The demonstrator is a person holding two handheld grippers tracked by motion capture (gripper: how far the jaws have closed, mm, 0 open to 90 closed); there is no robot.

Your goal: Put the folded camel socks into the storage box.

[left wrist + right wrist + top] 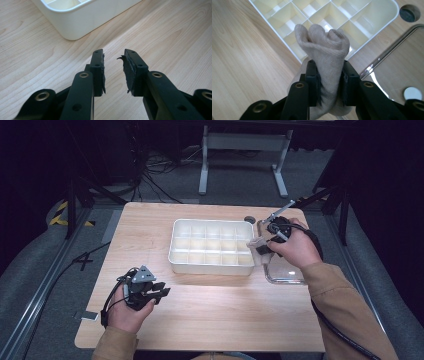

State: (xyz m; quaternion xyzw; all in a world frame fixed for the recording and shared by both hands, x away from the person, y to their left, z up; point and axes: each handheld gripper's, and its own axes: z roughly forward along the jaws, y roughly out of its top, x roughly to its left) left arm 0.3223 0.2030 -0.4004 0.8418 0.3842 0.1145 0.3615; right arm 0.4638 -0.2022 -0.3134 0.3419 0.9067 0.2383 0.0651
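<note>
One beige sock [322,47] between right claw [329,82] pads.

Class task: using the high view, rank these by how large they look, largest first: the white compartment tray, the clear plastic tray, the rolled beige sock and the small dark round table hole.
1. White compartment tray
2. Clear plastic tray, partly hidden by the right hand, so its rank is less sure
3. Rolled beige sock, partly hidden in the right gripper
4. Small dark round table hole

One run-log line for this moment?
right gripper: shut on rolled beige sock | over white divided tray edge | left gripper: open, empty
</note>
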